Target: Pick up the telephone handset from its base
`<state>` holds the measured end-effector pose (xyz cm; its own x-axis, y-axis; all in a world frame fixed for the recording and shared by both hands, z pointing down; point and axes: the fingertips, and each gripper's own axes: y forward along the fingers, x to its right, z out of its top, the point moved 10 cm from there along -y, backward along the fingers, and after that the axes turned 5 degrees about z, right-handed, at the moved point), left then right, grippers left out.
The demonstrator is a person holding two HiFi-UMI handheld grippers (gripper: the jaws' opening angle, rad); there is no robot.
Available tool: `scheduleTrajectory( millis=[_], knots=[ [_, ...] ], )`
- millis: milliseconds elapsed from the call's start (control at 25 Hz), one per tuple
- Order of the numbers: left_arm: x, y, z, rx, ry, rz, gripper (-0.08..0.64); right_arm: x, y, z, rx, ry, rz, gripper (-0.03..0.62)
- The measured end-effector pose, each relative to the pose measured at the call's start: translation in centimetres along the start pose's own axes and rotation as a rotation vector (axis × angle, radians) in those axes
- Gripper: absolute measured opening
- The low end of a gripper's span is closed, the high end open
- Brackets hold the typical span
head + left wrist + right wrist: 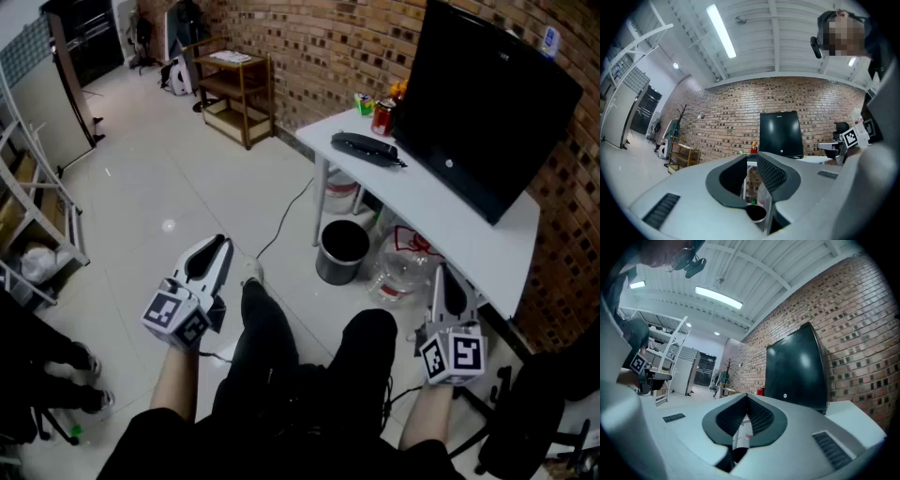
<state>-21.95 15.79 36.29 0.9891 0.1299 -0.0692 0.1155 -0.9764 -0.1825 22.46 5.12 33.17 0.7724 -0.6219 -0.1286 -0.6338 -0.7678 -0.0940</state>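
The black telephone lies on the white table, its handset resting along the base, in front of the big black monitor. I sit well back from it. My left gripper is held over my left knee, above the floor, with its jaws together and nothing between them. My right gripper is by my right knee near the table's front edge, jaws also together and empty. In the left gripper view, the left gripper points at the monitor. The right gripper faces the monitor from the side.
A red can and small green items stand by the monitor. A black bin and clear plastic bottles sit under the table. A wooden shelf stands against the brick wall; a dark chair is at my right.
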Motion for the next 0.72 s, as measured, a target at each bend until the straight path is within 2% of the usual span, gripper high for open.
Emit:
scheduleTrajectory(
  millis=[240, 480, 720],
  knots=[
    [0.7, -0.5, 0.1, 0.009, -0.023, -0.026, 0.074, -0.3, -1.3, 0.1, 0.036, 0.046, -0.066, 0.008],
    [0.9, 0.2, -0.8, 0.009, -0.036, -0.040, 0.074, -0.1, -0.7, -0.3, 0.008, 0.043, -0.059, 0.008],
    [0.3, 3.8, -1.4, -0.003, -0.027, -0.071, 0.074, 0.5, 1.6, -0.4, -0.012, 0.002, -0.050, 0.009]
  ],
)
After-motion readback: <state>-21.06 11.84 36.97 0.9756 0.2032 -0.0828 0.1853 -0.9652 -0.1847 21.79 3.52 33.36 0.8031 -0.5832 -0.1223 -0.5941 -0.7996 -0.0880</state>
